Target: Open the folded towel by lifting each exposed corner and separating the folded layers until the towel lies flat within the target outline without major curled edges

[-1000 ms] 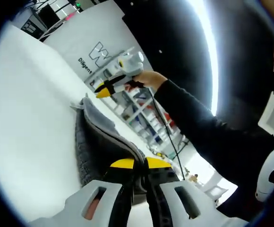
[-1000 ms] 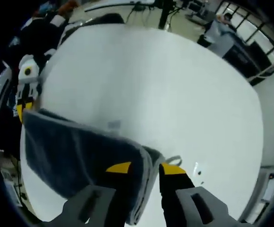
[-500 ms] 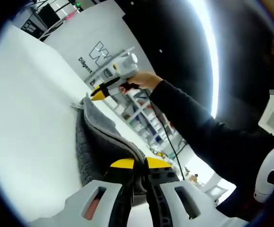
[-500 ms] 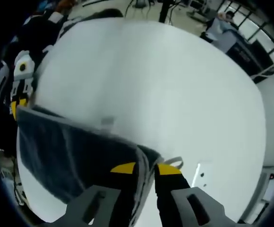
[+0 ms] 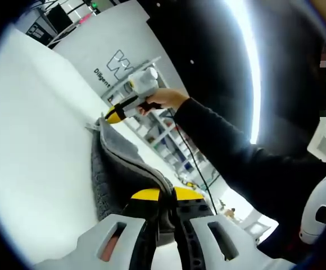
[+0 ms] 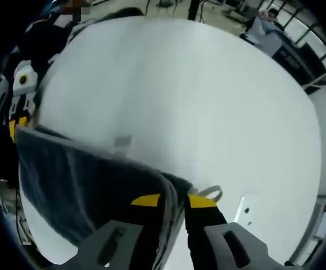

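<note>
Grey towel (image 6: 90, 191) held off the white table (image 6: 208, 112), stretched between both tools. Right gripper (image 6: 171, 201) clamped on one corner, yellow-tipped jaws pinching the cloth edge, a hanging loop (image 6: 211, 193) just beside them. Left gripper (image 5: 162, 197) likewise closed on the towel (image 5: 123, 169), cloth running forward from its jaws to the right gripper (image 5: 113, 114) ahead, gripped by a hand (image 5: 166, 100) in a dark sleeve (image 5: 230, 152).

The grey towel (image 6: 90, 185) hangs stretched above the white table (image 6: 197, 112), its folded layers hanging down together.
</note>
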